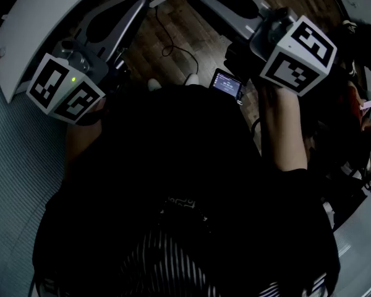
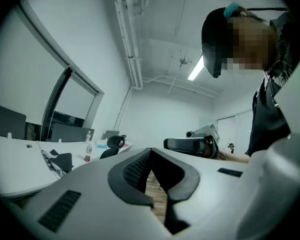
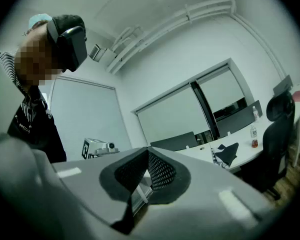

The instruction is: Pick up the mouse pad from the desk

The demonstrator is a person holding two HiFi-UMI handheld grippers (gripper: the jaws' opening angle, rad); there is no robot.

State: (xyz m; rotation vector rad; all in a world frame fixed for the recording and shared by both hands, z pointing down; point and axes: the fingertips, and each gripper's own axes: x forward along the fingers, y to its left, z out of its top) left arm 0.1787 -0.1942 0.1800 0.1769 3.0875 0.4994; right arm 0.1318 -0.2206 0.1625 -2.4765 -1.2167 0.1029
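My left claw [image 2: 150,151] is closed. In the left gripper view its two dark ribbed pads meet at the tips and nothing stands between them. Through the small gap lower down I see only the brown wooden floor [image 1: 179,33]. My right claw [image 3: 148,150] is closed in the same way, tip on tip, and it is also empty. I hold both claws up in front of my dark shirt [image 1: 173,166], roughly level, above the floor and apart from each other. Each one shows its cube of black and white square markers toward me.

The task's thing is well apart from both claws. On the long white worktop [image 2: 12,151] at the far side of the room lies what I take for the mouse pad [image 2: 61,160]. It is a black, limp, flat piece, but too small for me to be sure. A narrow patterned strip [image 2: 47,163] lies just beside it. Near it on the same worktop a small clear plastic bottle with a reddish drink [image 2: 88,151] stands upright, and a black office chair [image 2: 113,143] stands beside the worktop.

In the head view a thin black cable [image 1: 182,51] makes a loop on the floor. A small dark device with a lit screen [image 1: 226,84] shows between my two hands, nearer to the right one.
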